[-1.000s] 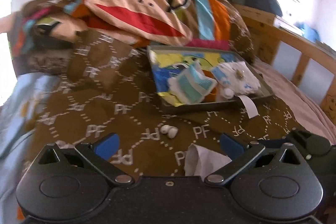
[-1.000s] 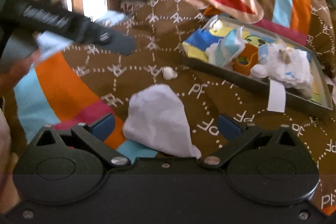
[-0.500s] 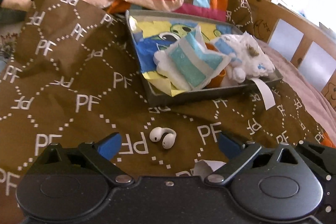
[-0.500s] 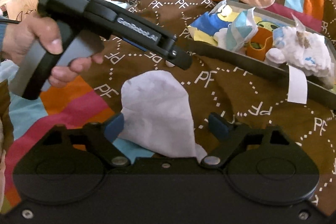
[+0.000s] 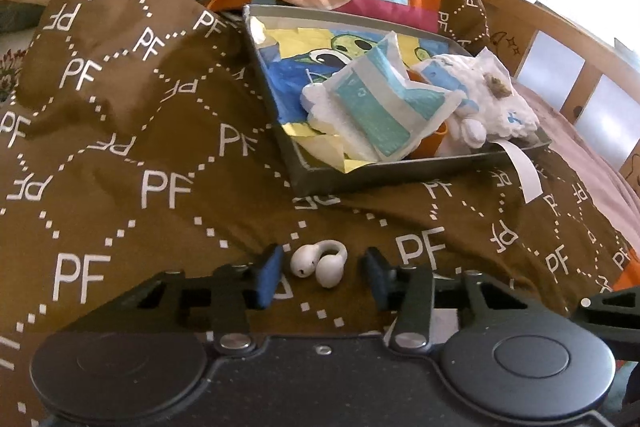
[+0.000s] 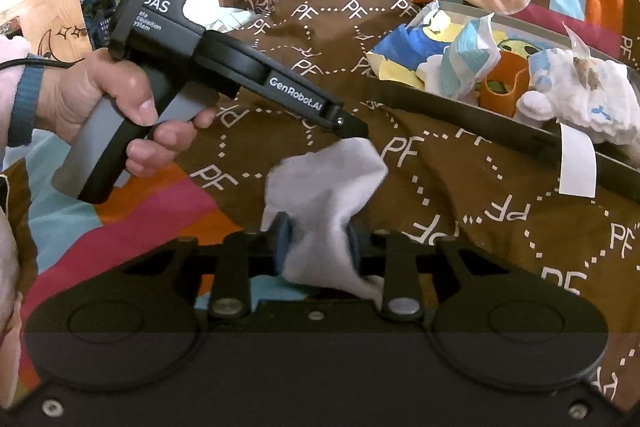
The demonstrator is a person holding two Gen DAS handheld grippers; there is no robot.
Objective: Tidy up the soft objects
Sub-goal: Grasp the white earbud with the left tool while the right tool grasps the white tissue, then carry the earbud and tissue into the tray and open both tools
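Pinching the white cloth point(image 6: 324, 187) at center frame, your right gripper point(image 6: 316, 243) is readying it for the tray point(image 5: 400, 175) upper right, while your left gripper point(image 5: 324, 277) is sitting half-open around the earbud point(image 5: 318, 263), lower center.

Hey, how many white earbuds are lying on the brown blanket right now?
1. The white earbud lies on the brown blanket between the open left gripper's fingers, in front of the tray. Others may be hidden.
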